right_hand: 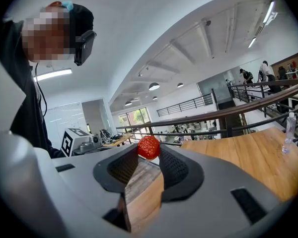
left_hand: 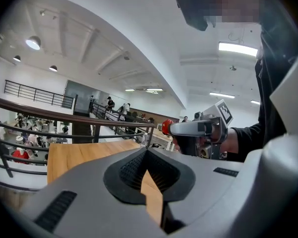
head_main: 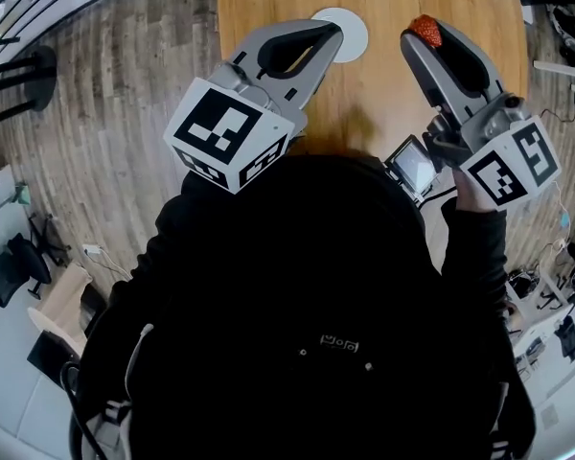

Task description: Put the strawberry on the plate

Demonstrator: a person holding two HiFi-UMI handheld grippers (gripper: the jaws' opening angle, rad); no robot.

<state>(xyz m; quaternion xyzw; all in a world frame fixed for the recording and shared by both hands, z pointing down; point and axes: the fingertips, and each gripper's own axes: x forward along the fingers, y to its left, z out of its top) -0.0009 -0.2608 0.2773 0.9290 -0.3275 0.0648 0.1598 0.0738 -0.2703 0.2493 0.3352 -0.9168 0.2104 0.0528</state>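
- Strawberry, head view: it sits pinched at the very tip of the right claw, which is clenched on it and held over the wooden desk, toward the desk's right edge.
- The white plate lies on the desk to the left of the fruit, apart from it and about midway between the desk's left and right edges.
- The left claw is clenched with its tips together, grasping nothing, and its tips overlap the plate's left part in this view.
- The person's dark clothing fills the lower half of this view.
- Left gripper view: the left claw shows its tips meeting with nothing between them, and the desk lies beyond it.
- To the right, the right claw is held sideways in a hand, with the strawberry red at its tip.
- Right gripper view: the strawberry is squeezed between the two tips of the right claw, clear of the desk.
- A clear bottle stands upright near the desk's right edge.
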